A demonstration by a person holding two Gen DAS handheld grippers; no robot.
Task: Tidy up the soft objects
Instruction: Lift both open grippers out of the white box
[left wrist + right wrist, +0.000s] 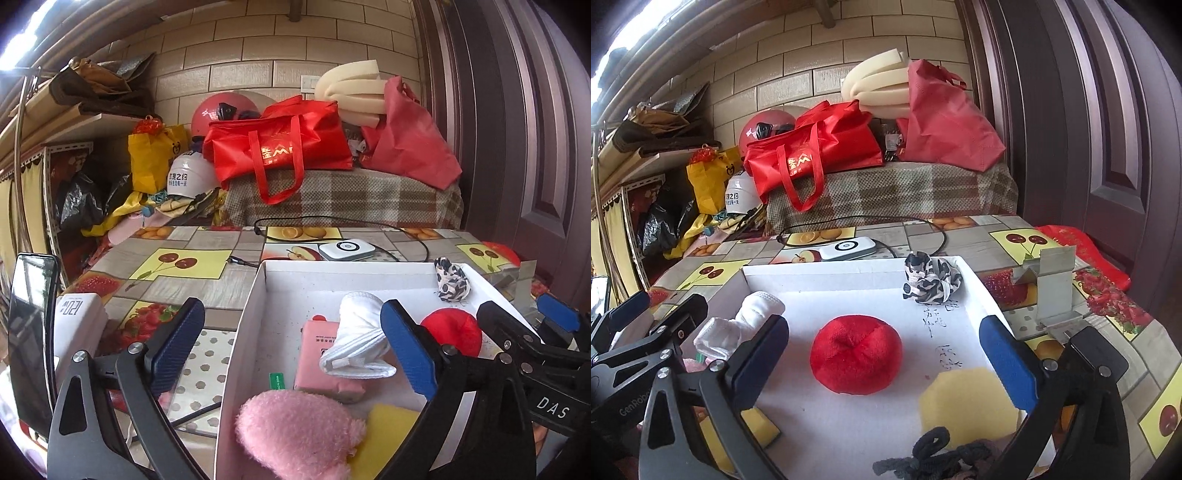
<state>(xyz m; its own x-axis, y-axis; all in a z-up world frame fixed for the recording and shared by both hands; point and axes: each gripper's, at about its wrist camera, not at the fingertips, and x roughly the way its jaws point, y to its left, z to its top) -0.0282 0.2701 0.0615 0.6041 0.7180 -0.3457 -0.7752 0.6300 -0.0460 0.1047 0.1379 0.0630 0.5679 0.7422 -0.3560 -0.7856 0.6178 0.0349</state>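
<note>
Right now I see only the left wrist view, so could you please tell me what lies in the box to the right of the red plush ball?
Observer: A pale yellow sponge piece lies on the floor of the white box, right of the red plush ball and nearer to us, apart from it.
Operator: Thank you. Is anything else beside it?
Observer: A dark grey knitted cord lies at the near edge, in front of the sponge.
Operator: Is the right gripper holding anything?
Observer: No. The right gripper is wide open, with the ball between its fingers but untouched.
</note>
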